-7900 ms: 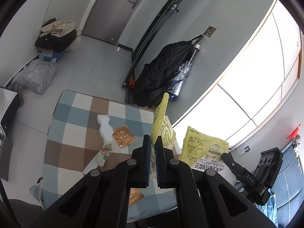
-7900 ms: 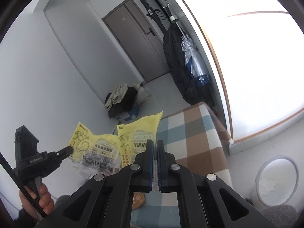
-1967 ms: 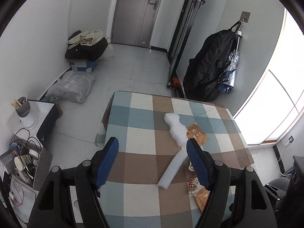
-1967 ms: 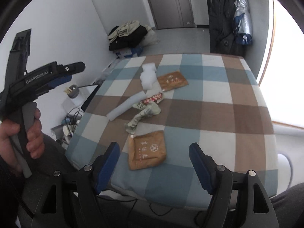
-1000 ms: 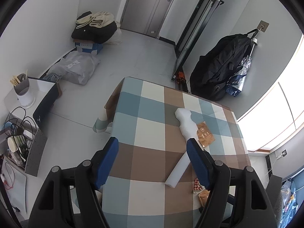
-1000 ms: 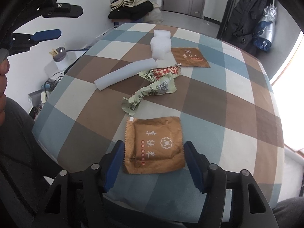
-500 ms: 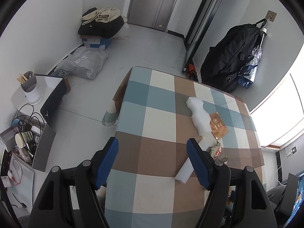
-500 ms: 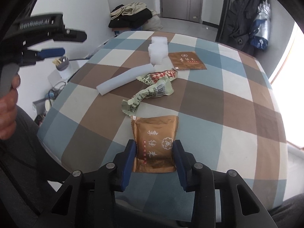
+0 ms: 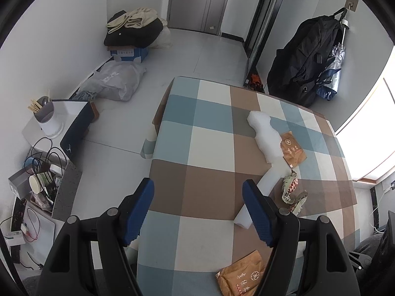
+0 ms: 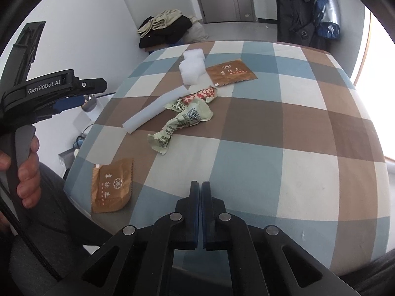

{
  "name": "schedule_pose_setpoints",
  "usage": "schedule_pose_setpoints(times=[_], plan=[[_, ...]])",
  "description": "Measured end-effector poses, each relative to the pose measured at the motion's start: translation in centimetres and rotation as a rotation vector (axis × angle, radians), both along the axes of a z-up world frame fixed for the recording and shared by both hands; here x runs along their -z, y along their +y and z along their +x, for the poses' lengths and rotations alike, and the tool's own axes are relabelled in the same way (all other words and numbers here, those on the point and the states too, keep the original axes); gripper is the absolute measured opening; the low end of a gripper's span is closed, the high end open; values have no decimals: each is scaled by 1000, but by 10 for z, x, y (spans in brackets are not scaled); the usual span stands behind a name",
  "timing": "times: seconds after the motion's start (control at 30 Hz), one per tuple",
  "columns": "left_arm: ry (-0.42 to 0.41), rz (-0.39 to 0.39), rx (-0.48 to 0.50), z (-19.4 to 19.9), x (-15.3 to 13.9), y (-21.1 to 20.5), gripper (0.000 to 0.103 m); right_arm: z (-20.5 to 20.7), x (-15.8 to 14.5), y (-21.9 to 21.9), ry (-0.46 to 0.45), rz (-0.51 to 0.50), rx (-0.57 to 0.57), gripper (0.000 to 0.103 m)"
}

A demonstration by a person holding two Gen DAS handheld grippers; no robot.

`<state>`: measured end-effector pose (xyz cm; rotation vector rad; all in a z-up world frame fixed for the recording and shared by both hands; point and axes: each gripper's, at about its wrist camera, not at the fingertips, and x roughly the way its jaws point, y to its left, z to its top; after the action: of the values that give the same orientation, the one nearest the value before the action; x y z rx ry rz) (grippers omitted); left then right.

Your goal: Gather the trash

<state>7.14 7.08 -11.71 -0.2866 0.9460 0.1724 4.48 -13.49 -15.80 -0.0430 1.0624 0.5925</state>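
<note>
Since the flat brown foil sachet (image 10: 112,185) looks light and slippery, the pressed-together right gripper (image 10: 200,190) and the spread left gripper (image 9: 197,206) should pinch its overhanging edge.

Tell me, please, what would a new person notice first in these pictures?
Probably the checkered tablecloth with litter near its middle: a crumpled green wrapper beside a white foam strip. A brown packet lies at the near left edge, left of the shut right gripper.

White foam tube (image 9: 265,192) partly hidden behind the left gripper's fingers (image 9: 256,214), near brown packet (image 9: 240,280) cut off by the frame's bottom edge, print on the crumpled wrappers (image 10: 181,120) too small to read
</note>
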Motion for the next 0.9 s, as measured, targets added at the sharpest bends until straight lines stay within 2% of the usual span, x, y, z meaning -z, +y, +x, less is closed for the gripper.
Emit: schedule_pose_setpoints(times=[0.07,0.17,0.2,0.27,0.3,0.33,0.37,0.5,0.63,0.77,0.9], plan=[[-11,-6,-10,-1,-3,2,71,-1,-2,-2,0,13,-2,6],[-56,-27,-35,-6,-11,8,71,-5,-10,-5,20,96,-5,7],[-70,-35,-43,-6,-13,10,71,-7,-13,-3,32,121,-21,11],[-98,-56,-65,-9,-18,17,71,-14,-19,11,48,131,-76,28],[-109,-66,-79,-11,-20,22,71,-18,-22,20,39,125,-101,47],[-118,-76,-93,-12,-21,25,71,-24,-24,29,21,117,-123,62],[-128,-93,-110,-14,-23,31,71,-30,-27,40,0,100,-142,66],[-165,-166,-176,-21,-25,54,71,-42,-21,79,4,27,-154,69],[-155,-255,-262,-28,-16,81,71,-51,-10,106,11,-14,-149,69],[-149,-320,-307,-38,-9,100,71,-60,-1,133,-112,-190,-156,77],[-154,-373,-334,-42,-6,111,71,-55,0,127,-123,-175,-127,75]])
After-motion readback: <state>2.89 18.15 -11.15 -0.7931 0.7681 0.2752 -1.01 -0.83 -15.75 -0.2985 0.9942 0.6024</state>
